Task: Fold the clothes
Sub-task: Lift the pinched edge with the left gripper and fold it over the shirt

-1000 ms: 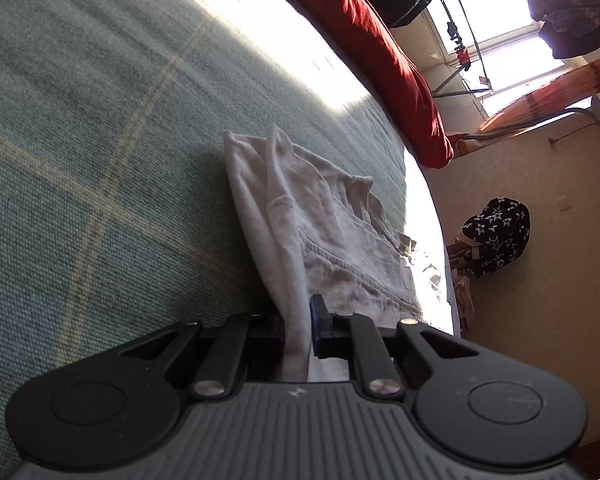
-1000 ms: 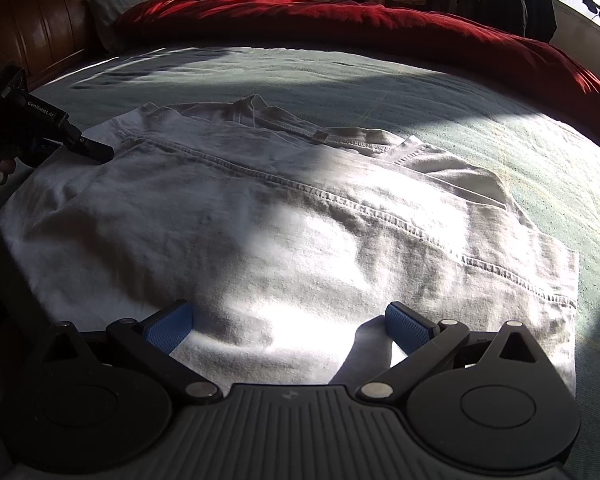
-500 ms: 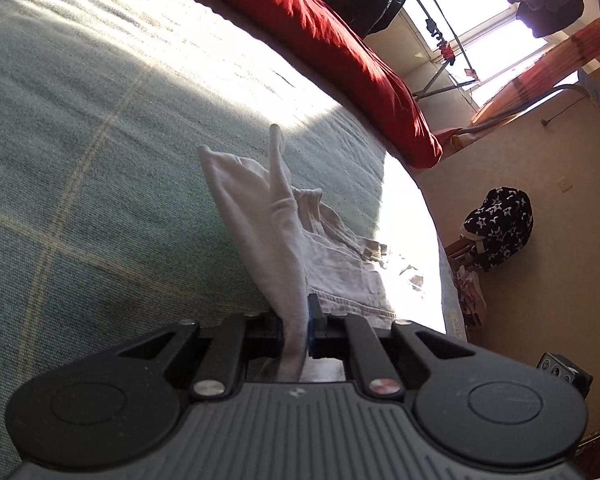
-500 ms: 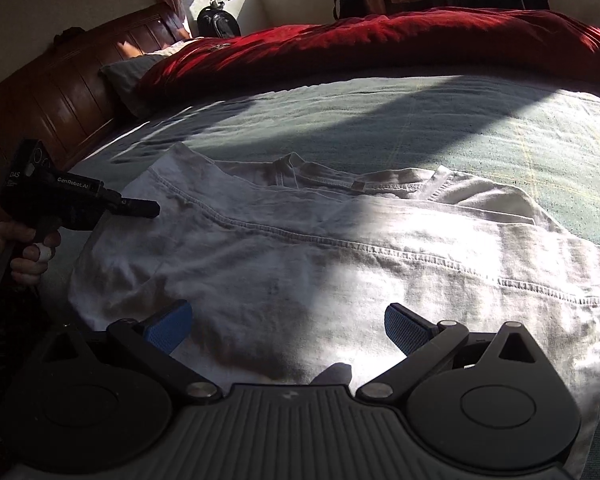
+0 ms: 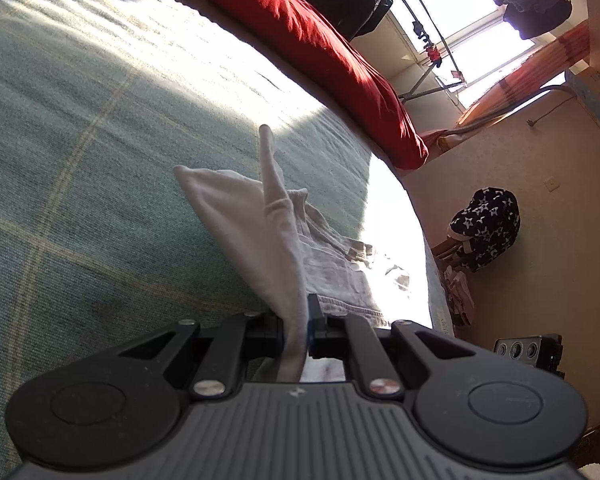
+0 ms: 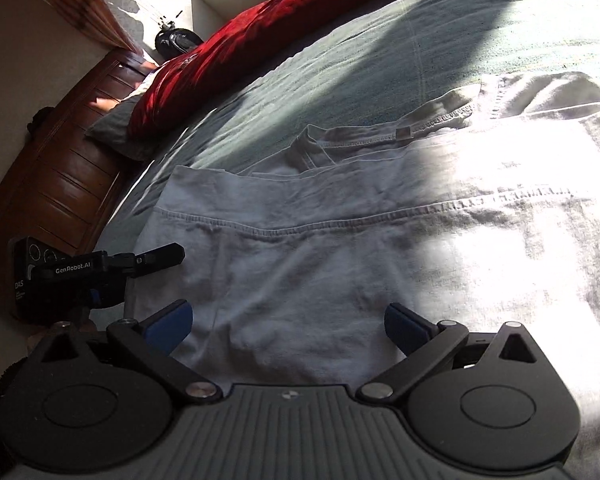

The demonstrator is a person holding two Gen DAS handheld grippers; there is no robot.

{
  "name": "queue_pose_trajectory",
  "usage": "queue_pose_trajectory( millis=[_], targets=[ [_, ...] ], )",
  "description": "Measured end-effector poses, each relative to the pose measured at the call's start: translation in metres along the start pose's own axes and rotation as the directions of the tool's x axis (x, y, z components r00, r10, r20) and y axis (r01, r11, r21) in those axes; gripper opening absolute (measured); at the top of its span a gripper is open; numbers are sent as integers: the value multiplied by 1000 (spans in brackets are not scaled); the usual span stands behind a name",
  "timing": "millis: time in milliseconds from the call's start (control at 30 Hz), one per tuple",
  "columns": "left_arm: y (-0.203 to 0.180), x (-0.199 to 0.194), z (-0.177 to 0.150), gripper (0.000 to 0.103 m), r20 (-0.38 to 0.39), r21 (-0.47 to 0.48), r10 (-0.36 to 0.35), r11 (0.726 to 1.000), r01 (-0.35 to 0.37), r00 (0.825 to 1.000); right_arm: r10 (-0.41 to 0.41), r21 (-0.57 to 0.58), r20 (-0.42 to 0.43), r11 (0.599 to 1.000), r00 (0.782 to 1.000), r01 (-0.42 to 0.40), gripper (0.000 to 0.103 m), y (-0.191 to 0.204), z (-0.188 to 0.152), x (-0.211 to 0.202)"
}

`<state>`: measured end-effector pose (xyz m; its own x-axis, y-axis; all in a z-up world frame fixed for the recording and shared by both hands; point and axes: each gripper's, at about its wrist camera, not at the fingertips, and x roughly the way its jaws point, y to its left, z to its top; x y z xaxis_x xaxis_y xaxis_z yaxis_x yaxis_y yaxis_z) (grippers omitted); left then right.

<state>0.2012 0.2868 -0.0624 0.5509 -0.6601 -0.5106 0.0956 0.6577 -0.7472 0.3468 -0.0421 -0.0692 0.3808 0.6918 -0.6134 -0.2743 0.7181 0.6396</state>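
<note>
Left hand-held gripper (image 5: 298,326): clenched on white garment (image 5: 276,240) edge, lower centre | right hand-held gripper (image 6: 288,324): spread wide above garment | bed (image 5: 80,120): green cover.

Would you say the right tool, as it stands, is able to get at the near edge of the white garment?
Probably yes. The right tool is open, its blue pads spread over the white garment, with nothing between them and the cloth. The left tool pinches another edge, off to the side.
</note>
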Motion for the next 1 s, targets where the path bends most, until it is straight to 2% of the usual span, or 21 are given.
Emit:
queue_pose_trajectory(
  millis=[200,367,567,833,1000],
  targets=[
    [4,1,0,8,1,-18,-24,1000,24,1000,-55,18,68,998,996,54,103,-12,38,18],
    [1,1,0,8,4,-25,-35,999,35,999,-48,37,88,998,995,45,103,-19,65,27],
    [-14,-2,0,8,19,-16,-47,999,47,999,-36,-3,87,999,996,36,103,-14,48,-4],
    [-60,-5,-1,8,31,54,-98,994,97,995,-91,-60,111,993,990,98,103,-24,6,-63],
    [-92,5,-1,8,34,66,-121,991,119,992,-92,-50,132,994,987,99,103,-38,-9,-97]
  ],
)
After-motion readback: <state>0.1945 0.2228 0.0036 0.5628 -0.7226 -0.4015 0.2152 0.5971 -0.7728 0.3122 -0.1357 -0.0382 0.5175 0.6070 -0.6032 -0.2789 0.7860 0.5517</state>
